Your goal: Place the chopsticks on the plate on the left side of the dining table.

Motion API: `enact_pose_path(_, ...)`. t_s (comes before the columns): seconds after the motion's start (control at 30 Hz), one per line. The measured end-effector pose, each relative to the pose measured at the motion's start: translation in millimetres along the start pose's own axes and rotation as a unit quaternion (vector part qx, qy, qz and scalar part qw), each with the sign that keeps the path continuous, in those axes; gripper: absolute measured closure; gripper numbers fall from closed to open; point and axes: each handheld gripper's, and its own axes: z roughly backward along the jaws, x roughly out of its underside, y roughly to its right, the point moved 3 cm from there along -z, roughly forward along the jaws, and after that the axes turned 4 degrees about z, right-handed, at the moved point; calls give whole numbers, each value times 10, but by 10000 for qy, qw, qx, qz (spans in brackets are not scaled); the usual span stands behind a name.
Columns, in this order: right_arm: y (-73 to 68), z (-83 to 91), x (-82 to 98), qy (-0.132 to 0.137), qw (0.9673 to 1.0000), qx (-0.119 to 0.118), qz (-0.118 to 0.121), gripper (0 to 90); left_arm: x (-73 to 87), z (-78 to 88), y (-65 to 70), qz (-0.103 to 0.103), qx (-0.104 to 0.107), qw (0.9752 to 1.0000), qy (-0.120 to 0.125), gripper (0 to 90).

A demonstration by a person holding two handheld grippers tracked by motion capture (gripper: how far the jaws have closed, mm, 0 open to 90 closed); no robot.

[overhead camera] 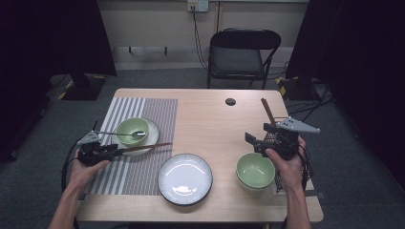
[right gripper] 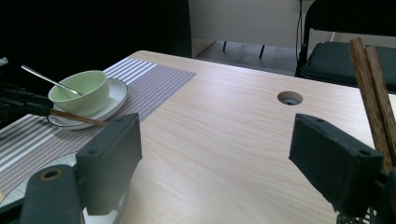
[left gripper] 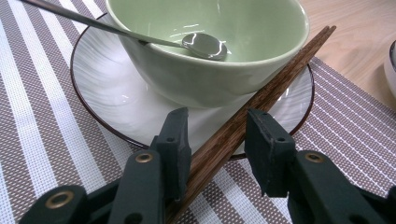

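Chopsticks (left gripper: 261,93) lie between the left gripper's (left gripper: 217,140) half-spread jaws, touching the left pad only, their far ends propped on the small plate (left gripper: 102,98) beside the green bowl (left gripper: 210,51) holding a spoon (left gripper: 204,45). To release them cleanly, I'd spread wider, then draw straight back without nudging the pair. The right gripper (right gripper: 224,140) stands wide and empty.

Bare forearms; black grippers (overhead camera: 114,150) with brass-coloured rivets, grey triangular plates, apparently black trailing cables.
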Motion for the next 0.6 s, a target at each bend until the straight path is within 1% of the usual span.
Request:
enact_pose_path(0.03, 0, 0, 0, 0, 10000, 0, 0, 163, 0, 0, 0, 0, 0, 10000, 0, 597)
enact_pose_path(0.07, 0, 0, 0, -1, 10000, -2, -1, 163, -1, 1, -2, -48, -20, 10000, -4, 597)
enact_pose_path(0.17, 0, 1, 0, -1, 10000, 1, 3, 163, 3, 6, -16, 29, 15, 10000, 14, 596)
enact_pose_path(0.2, 0, 1, 0, -1, 10000, 1, 3, 163, 3, 9, -27, 59, 14, 10000, 38, 596)
enact_pose_path(0.23, 0, 2, 0, 0, 10000, 2, -2, 163, 2, 15, -35, 41, 1, 10000, 44, 595)
enact_pose_path(0.3, 2, 3, 0, 4, 10000, -4, -13, 163, 4, 17, -36, 96, -9, 9999, 65, 594)
enact_pose_path(0.43, -2, -5, 3, -16, 10000, 2, 2, 163, -2, 22, -37, 58, -65, 10000, 49, 587)
enact_pose_path(0.47, -5, -8, 2, -13, 10000, 6, 4, 163, -4, 25, -32, 109, -66, 9999, 53, 582)
enact_pose_path(0.6, -8, -20, 5, -32, 10000, 4, -3, 163, -30, 56, -15, 101, -16, 9999, 104, 579)
